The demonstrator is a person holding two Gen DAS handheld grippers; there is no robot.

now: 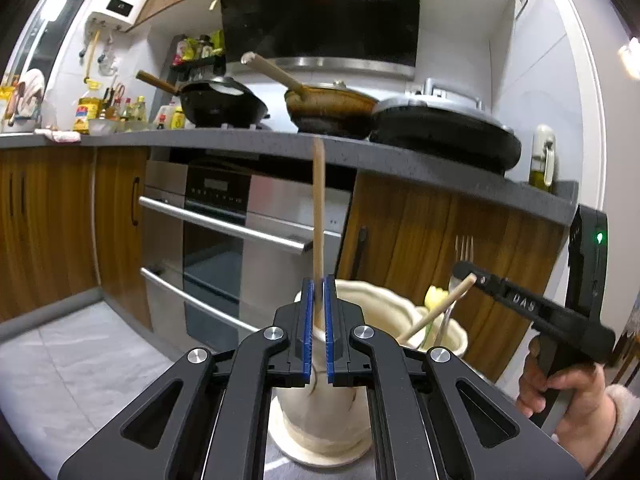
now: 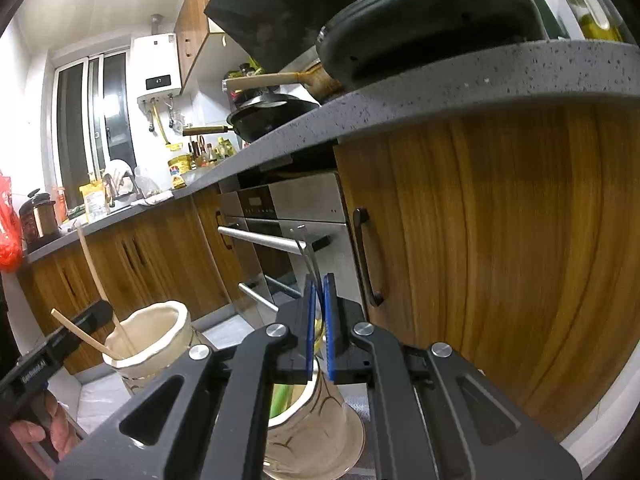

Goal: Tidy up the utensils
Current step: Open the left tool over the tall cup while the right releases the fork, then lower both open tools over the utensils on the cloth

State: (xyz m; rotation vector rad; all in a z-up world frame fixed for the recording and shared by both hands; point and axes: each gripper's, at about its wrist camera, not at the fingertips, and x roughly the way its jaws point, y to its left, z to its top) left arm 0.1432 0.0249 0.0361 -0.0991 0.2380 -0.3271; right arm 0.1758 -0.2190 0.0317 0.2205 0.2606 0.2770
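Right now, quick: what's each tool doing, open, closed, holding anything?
Left tool: closed on the wooden utensil, over the cream holder.
Right tool: closed on the metal fork.

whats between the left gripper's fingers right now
A wooden chopstick, upright over the cream holder, pinched in the left gripper; the left wrist view shows it.

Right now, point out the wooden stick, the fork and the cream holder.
wooden stick (image 1: 319, 216), left wrist view, mid shaft.
fork (image 2: 310, 256), right wrist view, curved neck.
cream holder (image 1: 376, 300), left wrist view, inner rim.
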